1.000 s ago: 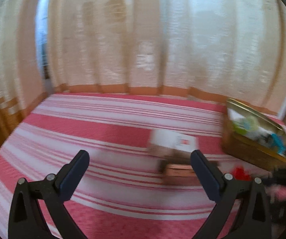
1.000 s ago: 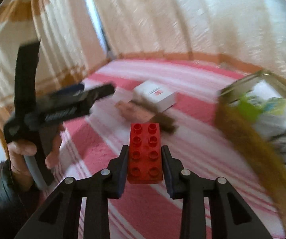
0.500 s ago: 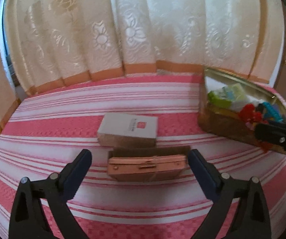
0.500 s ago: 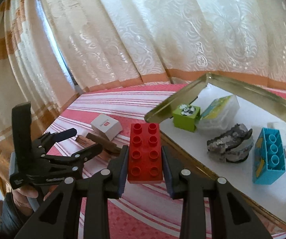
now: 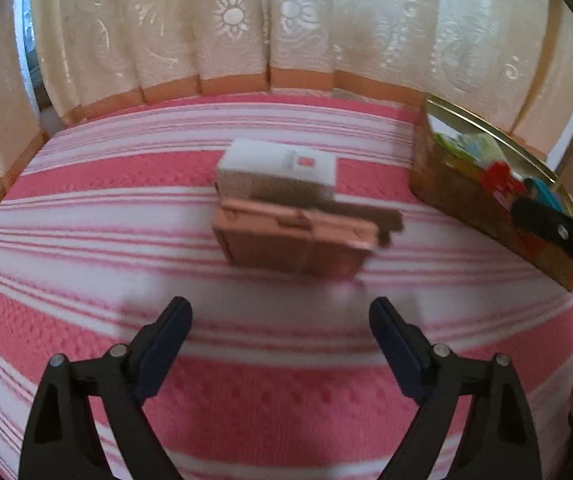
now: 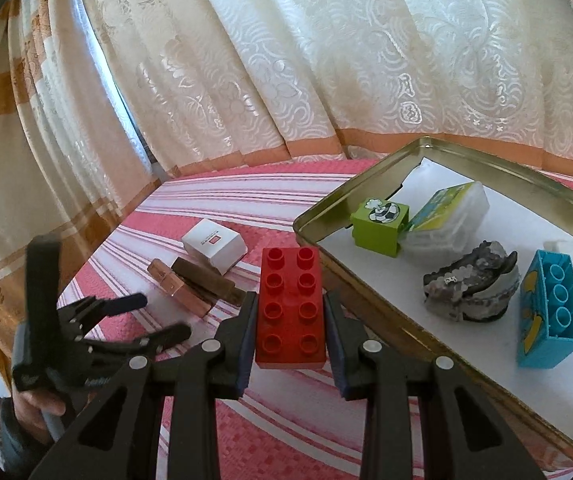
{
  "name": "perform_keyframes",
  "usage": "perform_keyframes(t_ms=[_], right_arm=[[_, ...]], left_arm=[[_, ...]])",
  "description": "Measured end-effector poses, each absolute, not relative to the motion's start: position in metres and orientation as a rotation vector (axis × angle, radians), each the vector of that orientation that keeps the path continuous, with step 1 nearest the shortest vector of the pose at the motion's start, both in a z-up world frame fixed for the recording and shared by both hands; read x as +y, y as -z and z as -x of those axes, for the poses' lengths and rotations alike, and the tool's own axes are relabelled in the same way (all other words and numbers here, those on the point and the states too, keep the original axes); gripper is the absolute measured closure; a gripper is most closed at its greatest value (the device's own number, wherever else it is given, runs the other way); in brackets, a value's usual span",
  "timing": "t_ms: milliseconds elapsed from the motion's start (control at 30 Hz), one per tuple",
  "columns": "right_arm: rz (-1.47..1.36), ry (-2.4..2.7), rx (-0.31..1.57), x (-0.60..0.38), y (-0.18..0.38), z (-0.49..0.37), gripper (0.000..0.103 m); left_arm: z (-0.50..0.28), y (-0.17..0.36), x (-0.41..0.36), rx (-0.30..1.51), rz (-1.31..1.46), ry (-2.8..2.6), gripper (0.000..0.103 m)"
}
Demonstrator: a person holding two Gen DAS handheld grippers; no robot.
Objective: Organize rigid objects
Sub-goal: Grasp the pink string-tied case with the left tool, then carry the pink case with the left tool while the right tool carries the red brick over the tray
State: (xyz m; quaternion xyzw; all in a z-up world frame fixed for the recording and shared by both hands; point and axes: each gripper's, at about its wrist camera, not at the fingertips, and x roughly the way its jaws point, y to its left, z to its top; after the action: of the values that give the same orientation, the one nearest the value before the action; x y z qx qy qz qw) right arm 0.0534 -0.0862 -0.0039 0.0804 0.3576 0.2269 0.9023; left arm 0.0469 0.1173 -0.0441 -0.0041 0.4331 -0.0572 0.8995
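Note:
My right gripper (image 6: pixel 291 320) is shut on a red studded brick (image 6: pixel 290 304), held above the striped cloth just left of the metal tin (image 6: pixel 366 184). The tin (image 5: pixel 482 204) holds a green block (image 6: pixel 380 220), a clear plastic box (image 6: pixel 446 220), a grey crumpled piece (image 6: pixel 472 286) and a blue brick (image 6: pixel 552 308). A pink case (image 5: pixel 294 240), a brown bar (image 5: pixel 362 216) and a white box (image 5: pixel 278 168) lie together mid-cloth. My left gripper (image 5: pixel 280 326) hangs just short of the pink case with nothing between its fingers, and its jaws are closing. It appears in the right wrist view as the left gripper (image 6: pixel 154 318).
Cream lace curtains (image 6: pixel 326 60) hang behind the pink-and-white striped cloth (image 5: pixel 126 208). A hand (image 6: pixel 34 404) grips the left tool's handle at the lower left. Bare cloth lies in front of the pink case.
The left gripper moved forward and down toward the pink case, which now looks larger and closer, and its fingers narrowed a little. The right gripper swung with the red brick toward the tin, then held.

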Motion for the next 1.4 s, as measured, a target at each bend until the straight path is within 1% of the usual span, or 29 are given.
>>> perform_keyframes(t_ms=[100, 200, 300, 433, 500, 567, 600, 667, 700, 933, 1167, 1400], right_arm=[[-0.163, -0.477, 0.734, -0.085, 0.003, -0.052, 0.069], [-0.164, -0.478, 0.733, -0.085, 0.002, -0.051, 0.069], [-0.169, -0.474, 0.735, -0.085, 0.003, -0.051, 0.069], [-0.17, -0.471, 0.742, -0.086, 0.004, -0.053, 0.069], [-0.169, -0.471, 0.744, -0.086, 0.004, -0.053, 0.069], [-0.166, -0.472, 0.745, -0.085, 0.004, -0.053, 0.069], [-0.164, -0.473, 0.746, -0.085, 0.004, -0.053, 0.069], [-0.16, -0.475, 0.747, -0.084, 0.004, -0.053, 0.069], [-0.159, -0.476, 0.748, -0.084, 0.004, -0.053, 0.069], [-0.155, -0.465, 0.738, -0.085, 0.002, -0.053, 0.069], [-0.179, -0.449, 0.66, -0.094, -0.012, -0.045, 0.069], [-0.143, -0.41, 0.565, -0.11, -0.032, -0.039, 0.069]], left_arm=[[-0.041, 0.04, 0.118, 0.869, 0.006, 0.108, 0.011], [-0.047, 0.031, 0.118, 0.818, -0.006, 0.068, 0.003], [-0.063, 0.029, 0.11, 0.803, -0.033, 0.062, 0.002], [-0.083, 0.036, 0.09, 0.808, -0.191, 0.03, 0.002], [-0.09, 0.04, 0.093, 0.821, -0.213, 0.008, 0.002], [-0.096, 0.041, 0.101, 0.839, -0.176, 0.007, 0.002], [-0.097, 0.04, 0.106, 0.841, -0.148, 0.013, 0.003], [-0.098, 0.041, 0.115, 0.853, -0.089, 0.03, 0.013], [-0.098, 0.042, 0.12, 0.868, -0.049, 0.056, 0.027], [-0.089, 0.041, 0.132, 0.865, 0.043, 0.061, 0.027], [-0.067, 0.024, 0.145, 0.788, 0.148, 0.036, 0.027], [-0.054, -0.006, 0.121, 0.671, 0.093, 0.005, 0.027]])
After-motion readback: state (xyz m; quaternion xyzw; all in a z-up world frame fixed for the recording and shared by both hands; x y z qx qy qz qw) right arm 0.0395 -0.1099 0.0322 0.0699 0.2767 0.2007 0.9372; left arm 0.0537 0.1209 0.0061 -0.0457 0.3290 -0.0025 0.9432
